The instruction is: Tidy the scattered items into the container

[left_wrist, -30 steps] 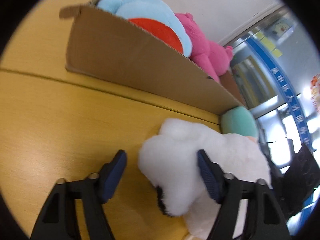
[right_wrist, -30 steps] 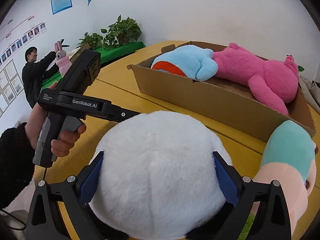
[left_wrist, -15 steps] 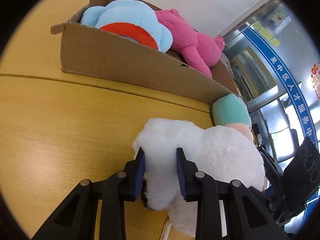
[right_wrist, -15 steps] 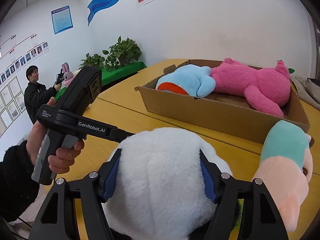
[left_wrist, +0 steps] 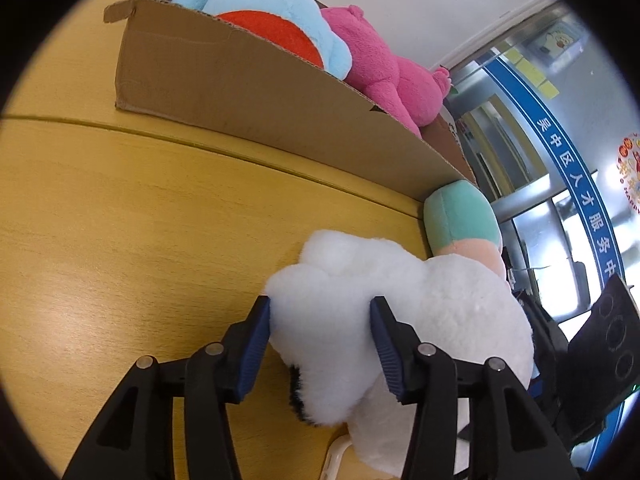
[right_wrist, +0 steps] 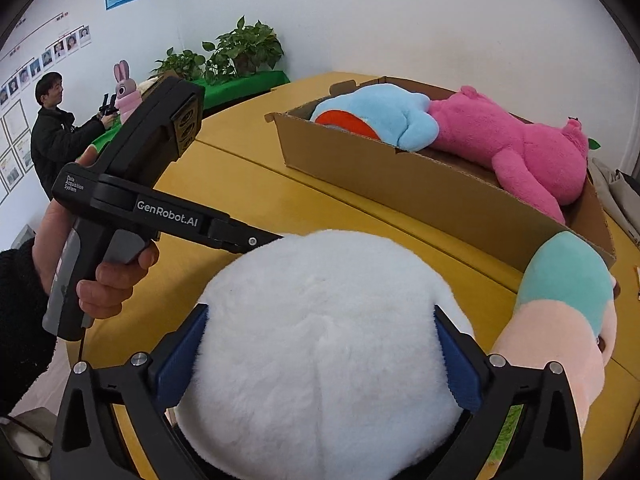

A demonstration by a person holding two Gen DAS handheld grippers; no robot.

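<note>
The step in hand is judged to be the grasp of the white plush toy (right_wrist: 320,344), which lies on the yellow table (left_wrist: 120,240) just in front of the cardboard box (right_wrist: 440,188). The toy's limb is straddled by the left claw (left_wrist: 320,324), and its round body by the right claw (right_wrist: 320,344), whose jaws stand wide. The jaws of both claws are opening, with the pads still touching the fur on either side. A blue plush (right_wrist: 384,116) and a pink plush (right_wrist: 520,148) are already seated in the box. A teal-and-peach plush (right_wrist: 568,300) rests against the box's near corner, beside the white toy. Before any lift, a firm closure on the soft body is called for; the toy is then to be raised over the near wall and lowered into free space.
</note>
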